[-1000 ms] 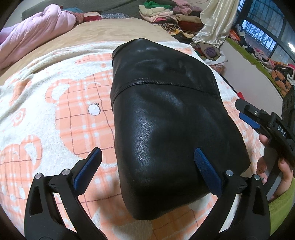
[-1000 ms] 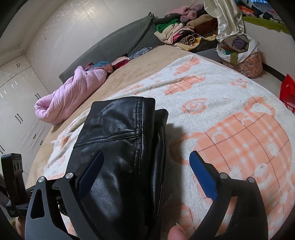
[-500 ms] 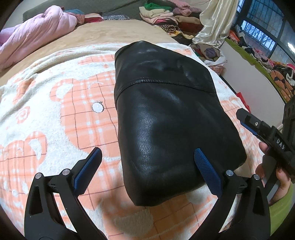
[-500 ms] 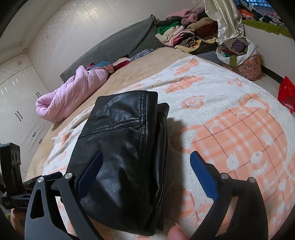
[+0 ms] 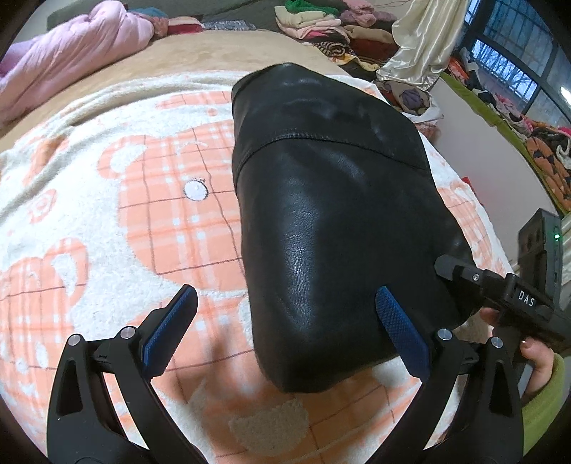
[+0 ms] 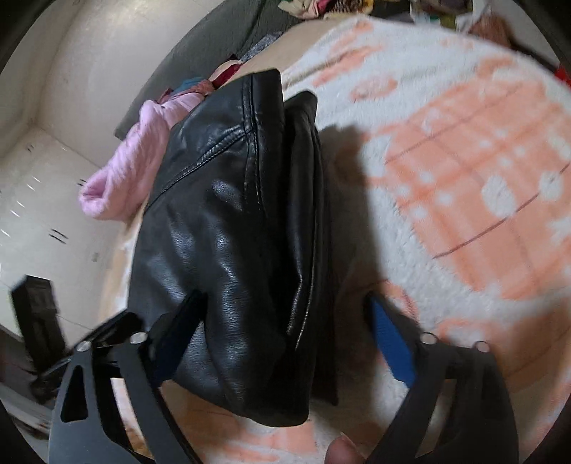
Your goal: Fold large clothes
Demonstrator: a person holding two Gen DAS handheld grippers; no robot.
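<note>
A folded black leather jacket lies on an orange-and-white blanket spread over the bed. My left gripper hovers open over the jacket's near end, its right pad above the leather and its left pad over the blanket. My right gripper straddles the jacket's thick layered side edge. Its jaws are closing, with the leather between them and the blue pads not clearly pressing on it. In the left wrist view a hand holds the right gripper against the jacket's right side.
A rolled pink quilt lies at the bed's far left. Piles of folded clothes and a pale satin cloth sit beyond the bed. A grey headboard cushion and white cupboards stand behind.
My right gripper has dropped and rolled toward the jacket's side edge, and its jaws have narrowed around the layers. My left gripper has barely moved.
</note>
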